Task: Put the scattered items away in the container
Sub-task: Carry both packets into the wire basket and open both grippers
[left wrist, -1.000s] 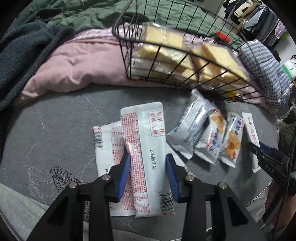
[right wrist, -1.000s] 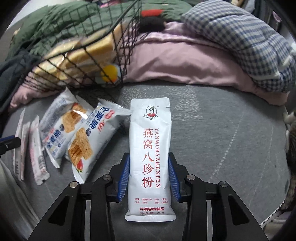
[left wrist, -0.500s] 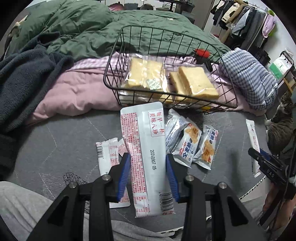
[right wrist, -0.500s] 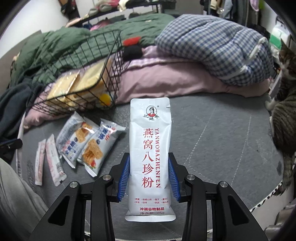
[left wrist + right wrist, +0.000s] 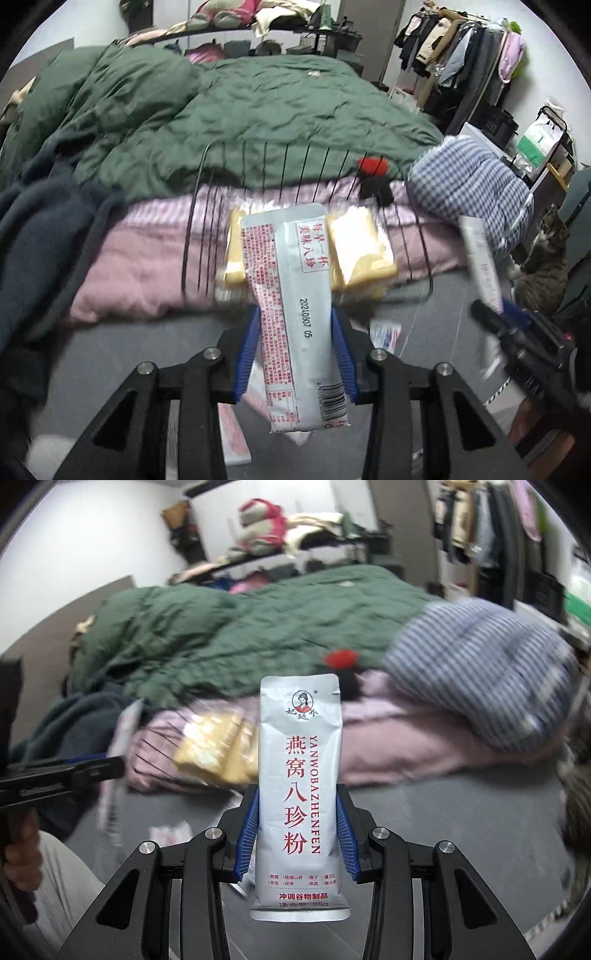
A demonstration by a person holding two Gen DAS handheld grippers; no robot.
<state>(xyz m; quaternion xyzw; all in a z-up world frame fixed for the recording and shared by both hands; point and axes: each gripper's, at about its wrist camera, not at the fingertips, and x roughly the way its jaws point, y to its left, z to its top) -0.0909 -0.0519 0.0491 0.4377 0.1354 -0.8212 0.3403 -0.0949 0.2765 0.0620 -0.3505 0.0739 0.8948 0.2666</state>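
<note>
Wire basket (image 5: 199, 236) with bagged bread (image 5: 354, 251)

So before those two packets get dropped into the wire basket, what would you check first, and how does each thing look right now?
1. Left gripper grips its packet: ok, blue pads press both long edges.
2. Right gripper grips its packet: ok, held upright between the pads.
3. Wire basket within view ahead: ok, it sits on the pink bedding.
4. Room in the basket: cannot tell, bread packs are inside and the picture is blurred.
5. Grippers clear of each other: ok, apart, side by side.
6. Cat clear of the path: ok, off at the right edge.
</note>
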